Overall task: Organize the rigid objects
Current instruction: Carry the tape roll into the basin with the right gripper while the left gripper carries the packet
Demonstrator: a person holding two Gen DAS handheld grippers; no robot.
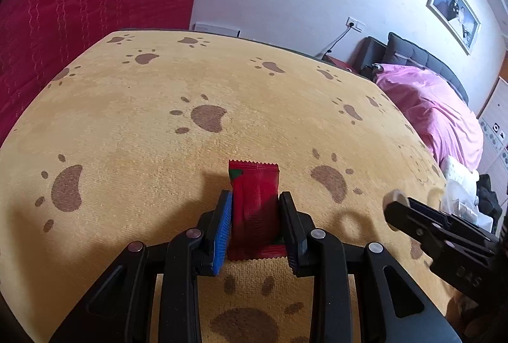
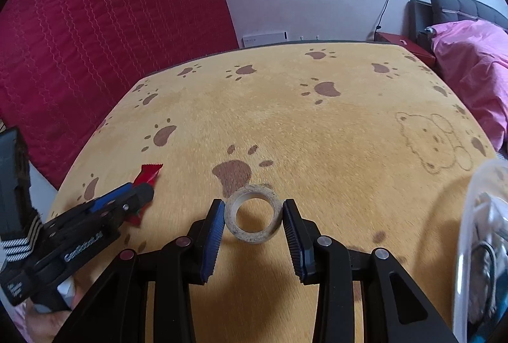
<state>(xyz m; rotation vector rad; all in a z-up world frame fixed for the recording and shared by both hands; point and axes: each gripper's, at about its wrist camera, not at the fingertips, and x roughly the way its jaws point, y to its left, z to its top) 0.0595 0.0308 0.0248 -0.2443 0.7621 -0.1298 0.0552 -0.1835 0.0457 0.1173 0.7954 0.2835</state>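
My left gripper (image 1: 255, 200) is shut on a red snack packet (image 1: 254, 200), gripped between its two pads over the yellow paw-print cloth. The packet also shows in the right wrist view (image 2: 149, 173), held by the left gripper (image 2: 139, 187). My right gripper (image 2: 252, 209) is shut on a pale tape ring (image 2: 253, 213), held tilted just above the cloth. In the left wrist view the right gripper (image 1: 395, 201) enters from the right with the ring's edge (image 1: 395, 195) showing at its tip.
The table is covered by a yellow cloth with brown paw prints (image 1: 190, 89). A clear plastic container (image 2: 482, 247) with items inside stands at the right edge. A red quilt (image 2: 95, 41) lies beyond on the left, a pink-covered bed (image 1: 438, 108) on the right.
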